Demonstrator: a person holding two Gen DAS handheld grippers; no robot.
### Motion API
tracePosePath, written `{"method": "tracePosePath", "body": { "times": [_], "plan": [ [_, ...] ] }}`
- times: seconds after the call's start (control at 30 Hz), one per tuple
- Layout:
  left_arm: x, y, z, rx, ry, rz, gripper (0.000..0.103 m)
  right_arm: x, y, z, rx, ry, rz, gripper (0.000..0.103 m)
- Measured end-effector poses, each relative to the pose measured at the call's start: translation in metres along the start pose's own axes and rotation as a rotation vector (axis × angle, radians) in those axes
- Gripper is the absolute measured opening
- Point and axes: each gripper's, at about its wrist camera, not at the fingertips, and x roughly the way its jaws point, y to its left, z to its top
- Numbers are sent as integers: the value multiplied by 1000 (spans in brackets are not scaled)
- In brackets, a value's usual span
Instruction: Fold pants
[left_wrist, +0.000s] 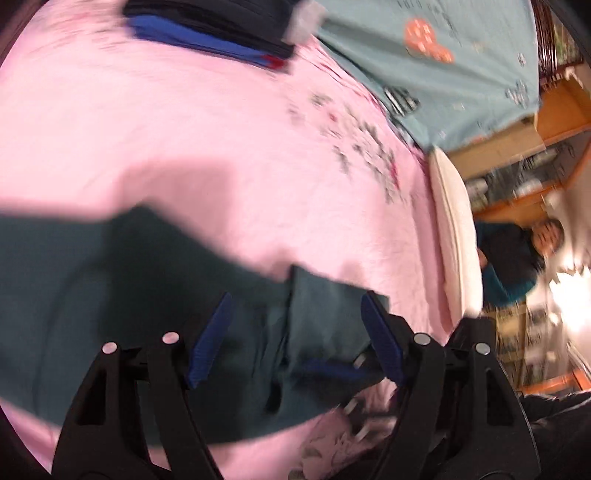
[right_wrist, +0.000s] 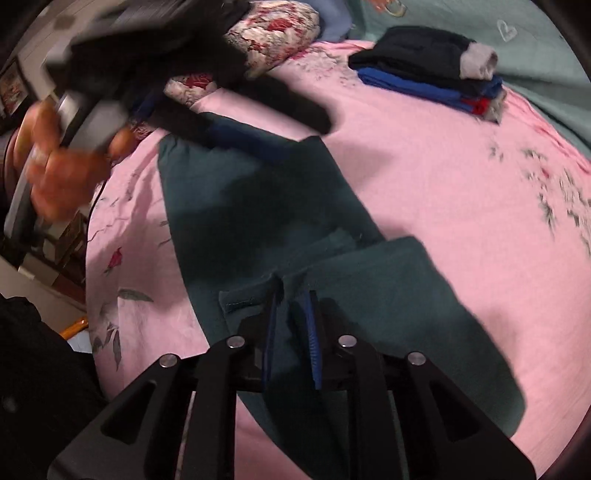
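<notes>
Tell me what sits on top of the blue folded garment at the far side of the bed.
On the blue folded garment lies a dark folded garment, with a small grey roll at its end. Anything between the layers is covered.

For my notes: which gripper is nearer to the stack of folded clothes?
Left. The left gripper reaches toward the stack of folded clothes; the right gripper pinches the dark green pants, farther from it.

One pants, two claws.

Dark teal pants lie spread on the pink bedsheet, partly folded, one end doubled over near the front, with creases along the fold.
</notes>
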Motion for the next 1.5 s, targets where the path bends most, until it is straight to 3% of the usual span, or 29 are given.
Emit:
{"method": "tracePosePath", "body": {
  "times": [0.17, 0.27, 0.33, 0.47, 0.57, 0.63, 0.67, 0.77, 0.8, 0.87, 1.03, 1.1, 1.17, 1.4, 1.5],
  "plan": [
    [62, -14, 46, 82, 224, -41, 73, 12, 17, -5, 20, -4, -141, 18],
    [92, -15, 51, 101, 335, -26, 73, 15, 30, -5, 25, -13, -238, 2],
    [105, -15, 45, 123, 402, -24, 72, 8, 35, -5, 75, -43, -262, 1],
    [114, -19, 45, 155, 453, -26, 69, -3, 44, -4, 148, -81, -282, 0],
    [123, -25, 47, 161, 486, -21, 51, -5, 52, -3, 155, -97, -306, 0],
    [133, -31, 46, 171, 516, -12, 31, -5, 54, 2, 162, -107, -326, 0],
    [134, -33, 42, 186, 529, -3, 30, -6, 54, 2, 170, -110, -335, 0],
    [138, -36, 41, 194, 524, 12, 23, -7, 53, -3, 175, -122, -357, 1],
    [137, -37, 42, 189, 516, 10, 23, -10, 50, -8, 177, -121, -360, 21],
    [135, -38, 45, 175, 501, -1, 23, -6, 48, -9, 175, -106, -379, 45],
    [132, -41, 46, 173, 496, -2, 23, 11, 40, -10, 176, -86, -417, 44],
    [131, -41, 46, 162, 495, 0, 23, 18, 34, -9, 195, -81, -480, 19],
    [129, -40, 47, 152, 487, 3, 23, 17, 30, -8, 220, -83, -498, 4],
    [92, -58, 42, 211, 429, -31, 23, -46, 69, 0, 141, -192, -475, 4],
    [73, -57, 29, 239, 406, -24, 23, -55, 79, -2, 138, -187, -410, 4]
  ]
}}
